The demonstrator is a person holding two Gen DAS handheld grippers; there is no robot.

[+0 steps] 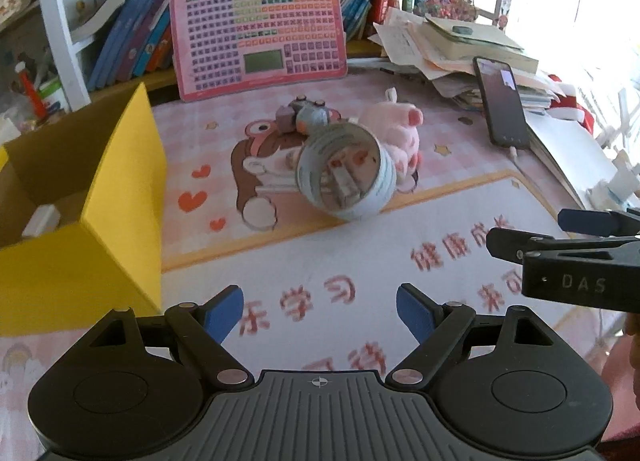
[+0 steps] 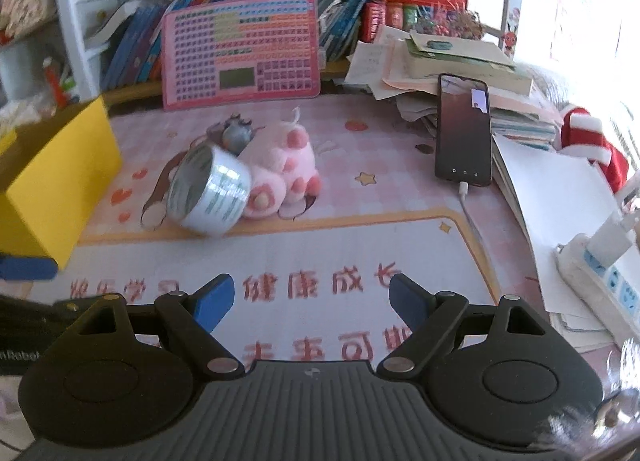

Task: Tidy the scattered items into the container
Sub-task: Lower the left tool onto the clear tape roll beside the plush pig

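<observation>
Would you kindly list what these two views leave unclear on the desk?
- Yellow box contents: left wrist view shows only a white item inside; the near wall and picture edge hide the rest.
- Small grey toy: right wrist view, mostly hidden behind the tape roll and pink plush.
- Phone screen: too small to read in either view.
- Mat lettering: blurred, partly covered by the right tool.

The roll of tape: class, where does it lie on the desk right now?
In both wrist views the roll of tape lies on its side mid-mat, leaning against the pink plush toy, with the yellow box off to the left.
</observation>
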